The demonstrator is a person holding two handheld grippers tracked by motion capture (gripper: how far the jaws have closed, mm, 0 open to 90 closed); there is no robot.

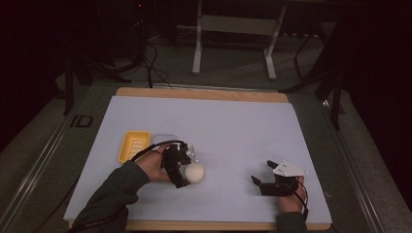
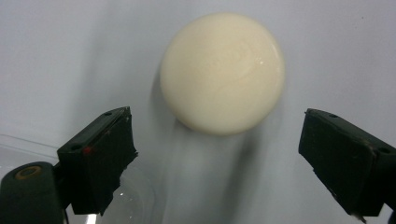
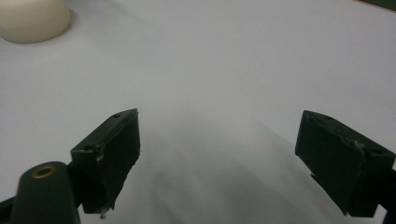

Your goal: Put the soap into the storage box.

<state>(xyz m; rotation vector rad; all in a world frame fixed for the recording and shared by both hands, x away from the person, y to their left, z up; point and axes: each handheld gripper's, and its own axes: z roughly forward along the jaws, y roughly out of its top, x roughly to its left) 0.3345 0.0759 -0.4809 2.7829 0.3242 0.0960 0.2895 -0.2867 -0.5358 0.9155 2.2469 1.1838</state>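
A round cream-white soap bar (image 1: 194,173) lies on the white sheet (image 1: 228,131) near its front left. My left gripper (image 1: 187,170) hovers right at it, open. In the left gripper view the soap bar (image 2: 222,72) lies just beyond the tips, with the jaws spread wide on either side and apart from it. My right gripper (image 1: 262,175) rests low at the front right, open, nothing between its jaws. The right gripper view shows the soap bar (image 3: 32,18) at the top left corner, far from the right gripper (image 3: 236,163).
A yellow ridged soap dish (image 1: 133,145) sits left of the soap, behind my left hand. The wooden board (image 1: 201,94) under the sheet shows along the far edge. Table legs (image 1: 197,48) and cables stand on the dark floor beyond.
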